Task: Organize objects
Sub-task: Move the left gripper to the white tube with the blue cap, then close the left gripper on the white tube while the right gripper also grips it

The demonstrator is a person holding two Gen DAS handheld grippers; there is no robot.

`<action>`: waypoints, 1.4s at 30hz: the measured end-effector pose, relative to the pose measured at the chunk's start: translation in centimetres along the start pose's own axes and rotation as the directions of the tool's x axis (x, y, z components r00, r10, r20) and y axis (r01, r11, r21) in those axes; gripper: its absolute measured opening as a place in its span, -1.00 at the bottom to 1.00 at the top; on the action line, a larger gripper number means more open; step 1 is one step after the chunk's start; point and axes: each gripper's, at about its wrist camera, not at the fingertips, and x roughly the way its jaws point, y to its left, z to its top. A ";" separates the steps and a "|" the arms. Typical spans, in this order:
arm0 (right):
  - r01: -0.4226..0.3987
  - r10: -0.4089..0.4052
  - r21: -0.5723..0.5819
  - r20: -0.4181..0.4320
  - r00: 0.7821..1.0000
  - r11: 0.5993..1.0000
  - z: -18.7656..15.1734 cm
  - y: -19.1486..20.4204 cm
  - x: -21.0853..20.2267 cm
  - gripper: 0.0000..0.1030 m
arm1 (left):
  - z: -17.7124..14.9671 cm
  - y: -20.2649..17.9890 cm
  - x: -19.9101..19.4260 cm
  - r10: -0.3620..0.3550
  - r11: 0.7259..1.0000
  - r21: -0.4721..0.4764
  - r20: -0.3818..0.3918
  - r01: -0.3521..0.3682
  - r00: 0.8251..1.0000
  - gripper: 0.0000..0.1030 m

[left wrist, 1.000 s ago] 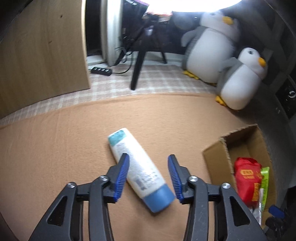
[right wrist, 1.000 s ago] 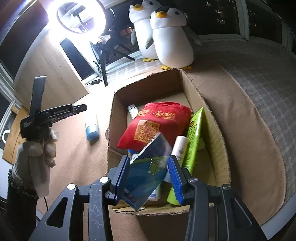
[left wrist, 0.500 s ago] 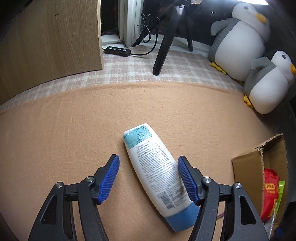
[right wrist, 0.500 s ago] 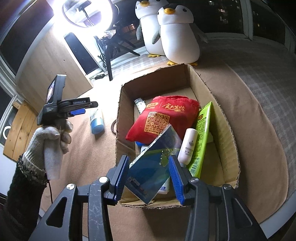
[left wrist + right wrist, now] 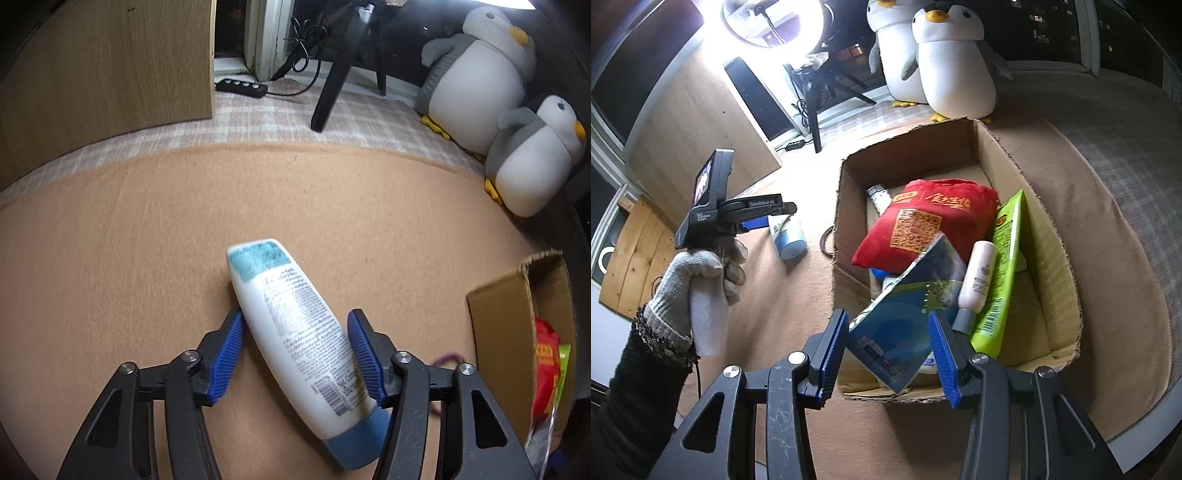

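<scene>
- Left gripper (image 5: 295, 350) has just been closing around the white bottle (image 5: 295, 332) lying on the tan blanket (image 5: 110, 258); both pads touch its sides
- Right gripper (image 5: 888, 350) grasps a blue packet (image 5: 897, 332) above the cardboard box (image 5: 1052, 258)

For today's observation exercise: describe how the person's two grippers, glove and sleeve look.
Both the left gripper and right gripper have black frames, silver rivets and ribbed blue pads. The left handle has white lettering, gripped by a grey-white knitted glove over a dark sleeve.
</scene>
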 end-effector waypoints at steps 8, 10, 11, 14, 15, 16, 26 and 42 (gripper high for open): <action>-0.027 0.027 -0.019 -0.002 1.000 0.999 -0.2 1.7 0.2 -0.20 | -4.7 1.4 -2.0 -0.029 0.999 0.020 0.007 0.029 1.000 -0.03; -0.036 0.036 -0.026 -0.003 0.999 0.999 -0.2 2.4 0.4 -0.20 | -6.2 2.0 -2.7 -0.055 0.998 0.020 0.014 0.055 0.998 -0.05; -0.041 0.041 -0.031 -0.004 0.999 0.999 -0.3 2.8 0.6 -0.20 | -6.9 2.4 -3.0 -0.064 0.998 0.016 0.019 0.064 0.998 -0.05; -0.053 0.053 -0.045 -0.009 0.999 0.998 -0.4 4.0 1.0 -0.20 | -9.0 3.3 -4.1 -0.084 0.996 -0.005 0.031 0.084 0.996 -0.05; -0.059 0.059 -0.049 -0.012 0.998 0.997 -0.4 4.5 1.2 -0.20 | -9.7 3.6 -4.5 -0.089 0.996 -0.007 0.029 0.090 0.996 -0.05; -0.063 0.063 -0.054 -0.014 0.998 0.996 -0.4 4.9 1.3 -0.20 | -10.4 3.8 -4.8 -0.094 0.995 -0.014 0.027 0.094 0.995 -0.05; -0.120 0.114 -0.114 -0.063 0.992 0.986 -1.3 10.1 3.4 -0.20 | -14.5 6.2 -8.3 -0.166 0.986 -0.001 -0.013 0.166 0.986 0.28; -0.281 0.280 0.031 -0.244 0.928 0.959 -1.2 14.6 12.5 -0.08 | -15.7 8.6 -8.9 -0.285 0.954 0.072 -0.083 0.291 0.955 0.28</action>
